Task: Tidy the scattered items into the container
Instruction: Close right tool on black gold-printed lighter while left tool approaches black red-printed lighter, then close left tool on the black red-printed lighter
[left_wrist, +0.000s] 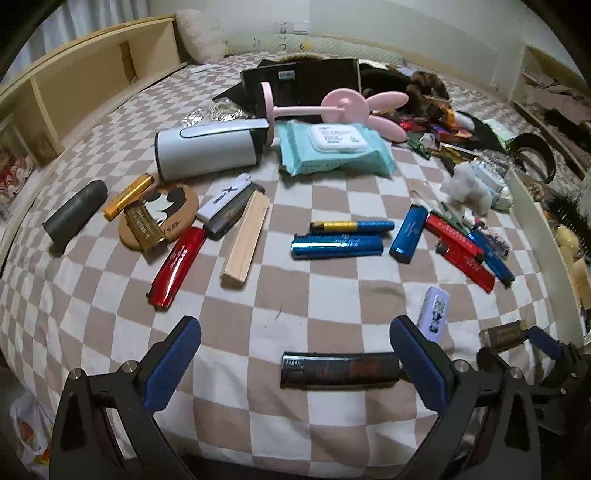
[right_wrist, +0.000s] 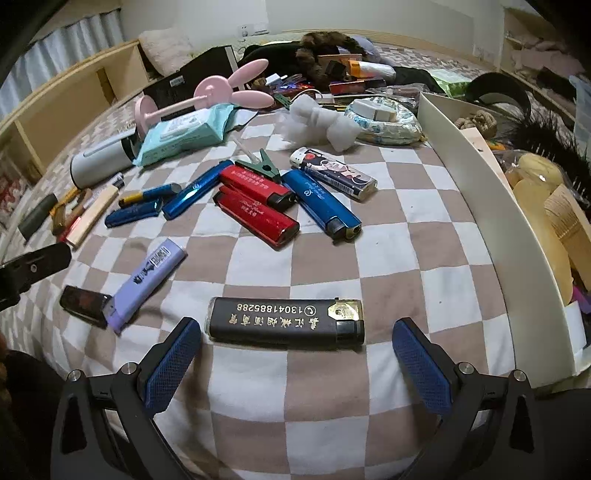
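Note:
Several lighters lie scattered on the checked bedspread. My left gripper (left_wrist: 295, 326) is open just above the cloth, and a dark lighter (left_wrist: 340, 369) lies crosswise between its fingers, untouched. My right gripper (right_wrist: 295, 328) is also open, its fingers either side of a black lighter (right_wrist: 286, 323) with gold print. Further off lie two red lighters (right_wrist: 258, 206), a blue lighter (right_wrist: 321, 203) and a lilac lighter (right_wrist: 147, 280). The white container (right_wrist: 480, 192) stands along the right and holds combs and brushes. Its wall (left_wrist: 532, 221) also shows in the left wrist view.
A teal wipes pack (left_wrist: 332, 147), a pink rabbit-ear fan (left_wrist: 332, 107), a white cylinder (left_wrist: 207, 147) and a black box (left_wrist: 303, 85) lie at the back. More lighters and a wooden block (left_wrist: 245, 240) lie at the left. Wooden shelving (left_wrist: 74, 96) borders the bed.

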